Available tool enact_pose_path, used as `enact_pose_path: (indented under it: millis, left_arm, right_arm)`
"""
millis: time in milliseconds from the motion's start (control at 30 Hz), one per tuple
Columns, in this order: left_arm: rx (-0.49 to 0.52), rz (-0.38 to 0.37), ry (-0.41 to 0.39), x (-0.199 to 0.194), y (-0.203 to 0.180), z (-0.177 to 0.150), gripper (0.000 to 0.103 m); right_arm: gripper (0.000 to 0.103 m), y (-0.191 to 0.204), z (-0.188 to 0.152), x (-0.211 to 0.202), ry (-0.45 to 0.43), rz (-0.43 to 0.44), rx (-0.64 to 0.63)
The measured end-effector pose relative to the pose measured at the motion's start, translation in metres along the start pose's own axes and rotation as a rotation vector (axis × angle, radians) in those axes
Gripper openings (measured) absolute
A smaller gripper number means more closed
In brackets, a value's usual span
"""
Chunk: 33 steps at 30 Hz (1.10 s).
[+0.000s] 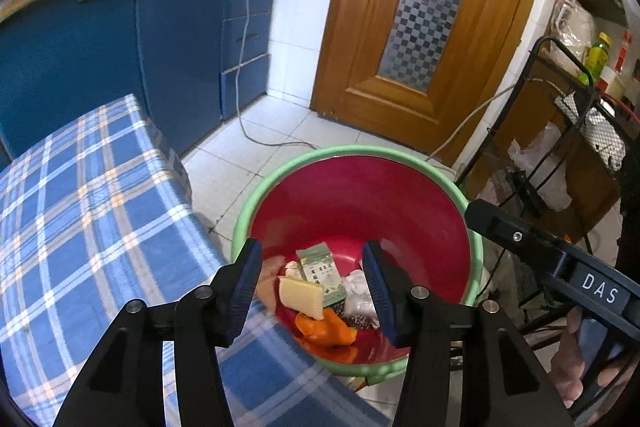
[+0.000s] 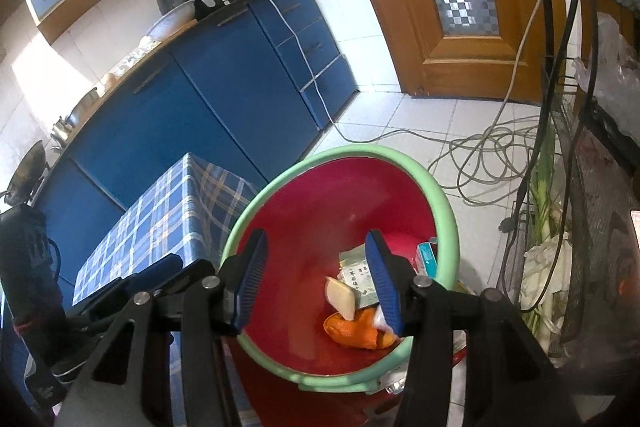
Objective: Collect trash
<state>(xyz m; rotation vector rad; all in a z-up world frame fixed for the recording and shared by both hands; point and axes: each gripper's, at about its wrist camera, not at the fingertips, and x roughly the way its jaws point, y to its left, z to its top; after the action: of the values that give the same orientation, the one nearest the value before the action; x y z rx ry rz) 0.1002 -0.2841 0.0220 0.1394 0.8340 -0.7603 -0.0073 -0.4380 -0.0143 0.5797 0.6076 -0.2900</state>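
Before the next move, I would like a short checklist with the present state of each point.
1. Left gripper empty: ok, jaws apart, nothing between them.
2. Right gripper empty: ok, jaws apart, nothing held.
3. Both grippers over the bin: ok, each view looks down into it.
4. Trash inside the bin: ok, green packet, pale block and orange peel lie at the bottom.
5. Bin upright and stable: cannot tell, its base is hidden.
6. More trash left on the checked cloth: cannot tell, only part of it shows.
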Motion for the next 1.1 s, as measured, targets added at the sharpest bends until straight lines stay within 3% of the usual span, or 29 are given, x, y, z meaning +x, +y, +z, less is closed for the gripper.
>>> enact_pose_path:
  millis: [867, 1100]
  left_arm:
    - [-0.154, 0.22, -0.146, -0.135, 0.068, -0.051, 0.053]
    - [-0.19, 0.293, -0.178, -0.163, 0.078, -0.066, 0.062]
  right_arm:
    - [0.062, 0.099, -0.045, -0.059, -0.073, 0.114, -0.203]
    - [0.071, 0.121, -0.063, -0.072, -0.09, 0.153, -0.267]
